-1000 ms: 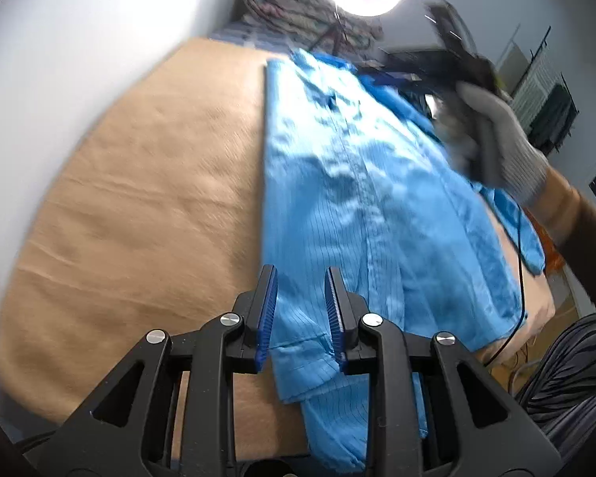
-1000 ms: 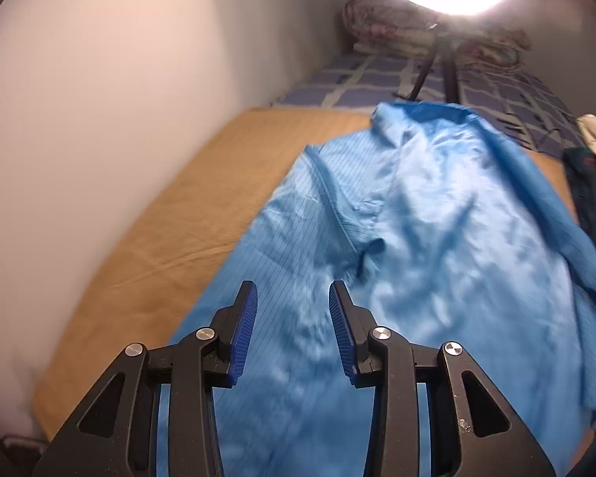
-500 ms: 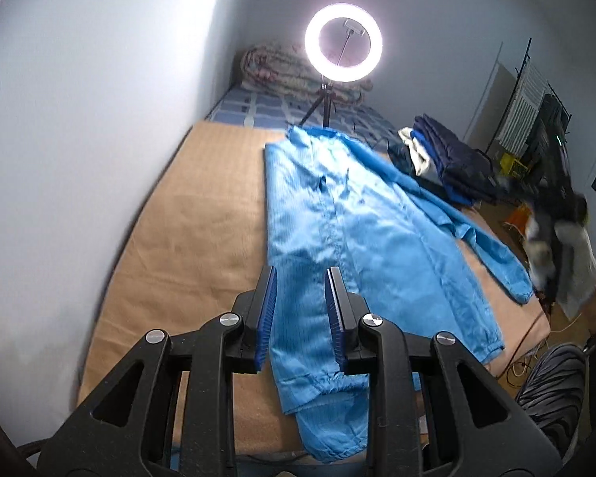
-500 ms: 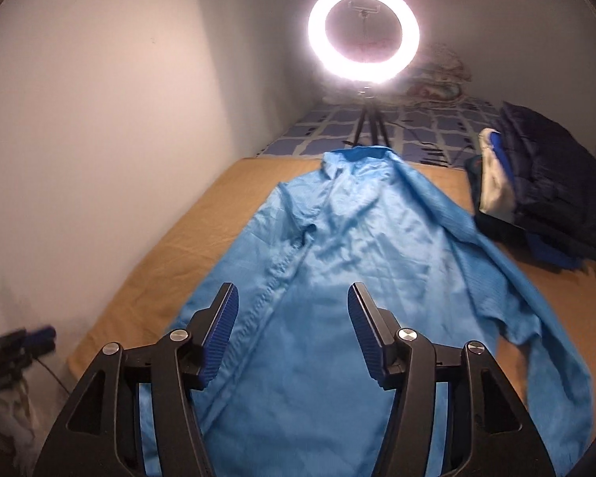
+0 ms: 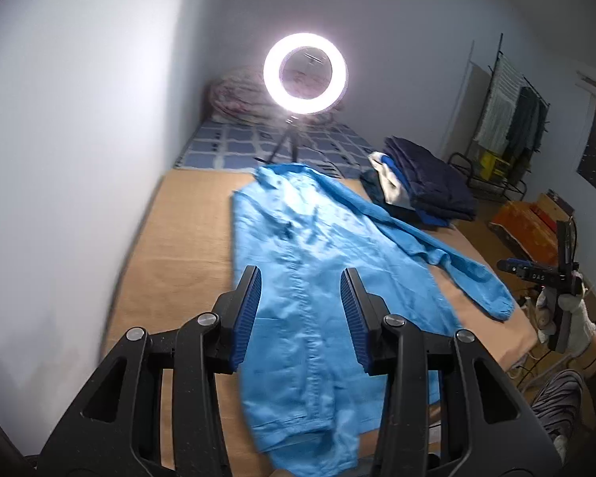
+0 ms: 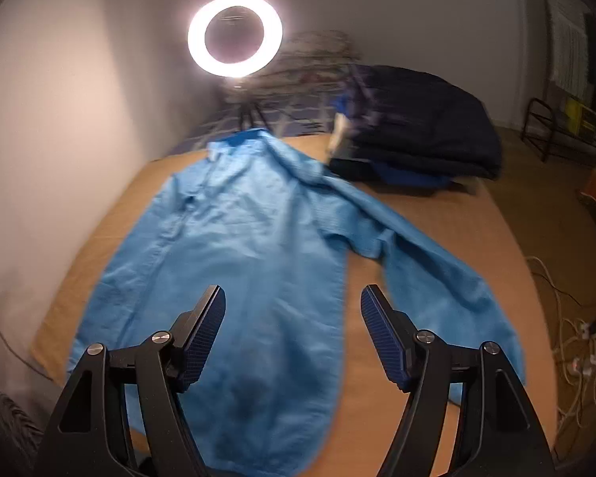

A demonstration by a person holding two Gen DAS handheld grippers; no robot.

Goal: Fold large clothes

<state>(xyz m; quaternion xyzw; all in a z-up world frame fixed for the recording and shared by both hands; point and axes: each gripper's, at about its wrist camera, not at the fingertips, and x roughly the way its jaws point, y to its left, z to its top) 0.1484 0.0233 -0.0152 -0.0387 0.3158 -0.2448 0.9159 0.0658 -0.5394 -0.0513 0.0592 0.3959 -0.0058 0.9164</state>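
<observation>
A long light-blue coat [image 5: 310,278] lies flat on the tan bed cover [image 5: 178,246], collar toward the ring light, one sleeve [image 5: 457,262] stretched out to the right. My left gripper [image 5: 301,290] hangs above the coat's lower half; its jaws are opening and nothing is between them. In the right wrist view the same coat [image 6: 238,246] spreads below my right gripper [image 6: 292,310], whose jaws are opening wide and hold nothing. The right gripper's body [image 5: 552,278], held by a gloved hand [image 5: 576,318], shows at the right edge of the left wrist view.
A lit ring light [image 5: 305,73] on a tripod stands at the bed's far end. A pile of dark folded clothes [image 6: 417,135] sits at the back right of the bed. A white wall [image 5: 79,159] runs along the left. Cables [image 6: 576,338] lie on the floor at right.
Both grippers have risen and pulled back from the coat, and both have opened wider. The right hand has swung far out to the right. The coat lies still.
</observation>
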